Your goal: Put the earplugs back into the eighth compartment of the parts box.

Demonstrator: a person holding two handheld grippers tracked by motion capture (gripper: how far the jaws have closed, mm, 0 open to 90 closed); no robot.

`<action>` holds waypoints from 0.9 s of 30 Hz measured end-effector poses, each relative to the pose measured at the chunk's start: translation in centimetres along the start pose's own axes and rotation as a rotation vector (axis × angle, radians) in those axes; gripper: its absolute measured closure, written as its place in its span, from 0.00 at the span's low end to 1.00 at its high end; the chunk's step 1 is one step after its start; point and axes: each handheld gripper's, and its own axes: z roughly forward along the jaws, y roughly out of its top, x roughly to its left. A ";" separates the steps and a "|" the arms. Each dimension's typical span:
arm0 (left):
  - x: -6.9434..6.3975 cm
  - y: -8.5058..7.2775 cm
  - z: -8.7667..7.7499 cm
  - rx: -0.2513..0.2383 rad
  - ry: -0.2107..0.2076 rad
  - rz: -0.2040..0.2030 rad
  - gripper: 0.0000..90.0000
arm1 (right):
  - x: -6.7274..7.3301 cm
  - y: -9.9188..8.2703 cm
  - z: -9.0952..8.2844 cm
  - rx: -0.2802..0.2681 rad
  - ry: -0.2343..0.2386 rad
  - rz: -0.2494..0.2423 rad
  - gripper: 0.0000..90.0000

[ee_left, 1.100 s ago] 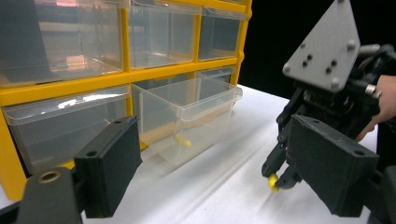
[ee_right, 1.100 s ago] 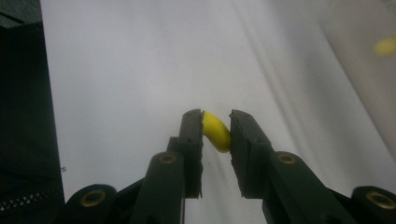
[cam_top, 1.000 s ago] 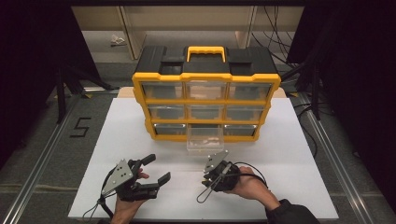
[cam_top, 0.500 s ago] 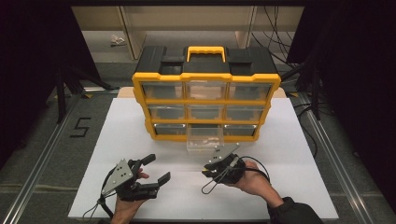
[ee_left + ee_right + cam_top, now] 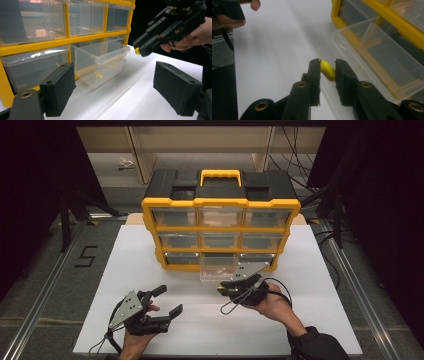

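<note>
Right gripper (image 5: 327, 68) clamps a small yellow piece (image 5: 328, 70) beside the pulled-out clear drawer (image 5: 100, 60).
The piece hangs above the white surface (image 5: 150, 265), just short of the drawer's rim; the left gripper (image 5: 165, 301) rests released, well apart.

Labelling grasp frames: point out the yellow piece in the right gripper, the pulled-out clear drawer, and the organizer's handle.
yellow piece (image 5: 327, 70), right gripper view, its middle, between the pads.
clear drawer (image 5: 105, 65), left gripper view, its front wall.
organizer handle (image 5: 220, 172), high view, its top bar.
</note>
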 end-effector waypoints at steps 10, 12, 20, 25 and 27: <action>0.0 0.0 0.0 0.002 0.001 0.000 0.19 | -1.3 0.5 -0.4 -0.048 -0.052 0.033 0.83; 0.0 0.0 0.0 0.000 0.002 -0.001 0.19 | -1.6 0.5 -0.3 -0.055 -0.063 0.042 0.83; 0.0 0.0 0.0 0.000 0.001 -0.001 0.19 | -2.9 1.1 -0.1 -0.084 -0.105 0.081 0.83; 0.0 0.0 0.1 0.002 0.001 -0.001 0.19 | -3.6 1.3 0.2 -0.100 -0.121 0.102 0.83; 0.0 0.0 0.1 0.001 0.000 -0.003 0.19 | -3.8 1.4 0.3 -0.107 -0.126 0.109 0.83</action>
